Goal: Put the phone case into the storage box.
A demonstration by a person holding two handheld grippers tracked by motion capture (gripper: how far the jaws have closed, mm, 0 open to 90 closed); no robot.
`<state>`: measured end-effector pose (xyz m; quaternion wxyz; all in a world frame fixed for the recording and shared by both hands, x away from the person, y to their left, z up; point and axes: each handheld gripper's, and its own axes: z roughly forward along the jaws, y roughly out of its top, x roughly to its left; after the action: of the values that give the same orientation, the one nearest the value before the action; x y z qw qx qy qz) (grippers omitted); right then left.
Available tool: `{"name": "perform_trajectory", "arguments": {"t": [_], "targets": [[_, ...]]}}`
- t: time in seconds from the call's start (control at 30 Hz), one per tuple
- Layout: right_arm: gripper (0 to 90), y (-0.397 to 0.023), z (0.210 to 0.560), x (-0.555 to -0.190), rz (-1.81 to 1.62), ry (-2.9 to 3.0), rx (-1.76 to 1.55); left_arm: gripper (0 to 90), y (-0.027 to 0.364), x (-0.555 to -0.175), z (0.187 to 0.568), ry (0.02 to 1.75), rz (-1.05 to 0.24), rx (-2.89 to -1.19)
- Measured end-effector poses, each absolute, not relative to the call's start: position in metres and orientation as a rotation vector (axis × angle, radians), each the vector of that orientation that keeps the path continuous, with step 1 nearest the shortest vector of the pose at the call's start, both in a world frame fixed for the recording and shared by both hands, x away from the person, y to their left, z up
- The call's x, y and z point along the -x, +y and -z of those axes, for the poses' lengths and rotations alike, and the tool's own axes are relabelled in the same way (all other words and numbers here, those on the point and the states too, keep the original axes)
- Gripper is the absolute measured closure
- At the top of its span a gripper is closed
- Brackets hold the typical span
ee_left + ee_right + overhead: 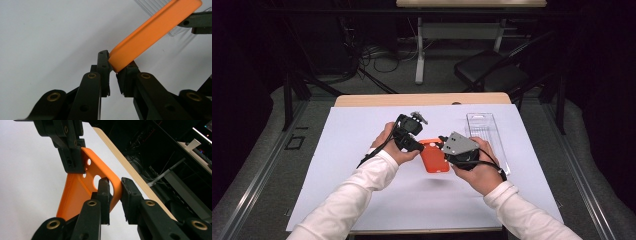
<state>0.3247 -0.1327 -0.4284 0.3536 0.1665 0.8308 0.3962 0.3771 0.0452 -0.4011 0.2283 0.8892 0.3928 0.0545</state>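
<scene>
One orange case [435, 156] — one clear tray [482, 131].

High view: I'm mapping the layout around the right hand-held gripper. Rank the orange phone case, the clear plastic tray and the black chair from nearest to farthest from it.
From the right hand-held gripper:
1. Orange phone case, in its jaws, toward the table's middle.
2. Clear plastic tray, on the white sheet just beyond the right hand.
3. Black chair, on the floor past the table's far edge.
</scene>
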Motion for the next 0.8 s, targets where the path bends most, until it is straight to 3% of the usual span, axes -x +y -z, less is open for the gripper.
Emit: {"name": "perform_trajectory", "arguments": {"t": [0.8], "targets": [[80.8,-0.1335,0.4274,-0.3242,-1.045,2.133,-0.523,78.4,0.0479,-0.3782,0.4025,1.068,-0.094,-2.425]]}}
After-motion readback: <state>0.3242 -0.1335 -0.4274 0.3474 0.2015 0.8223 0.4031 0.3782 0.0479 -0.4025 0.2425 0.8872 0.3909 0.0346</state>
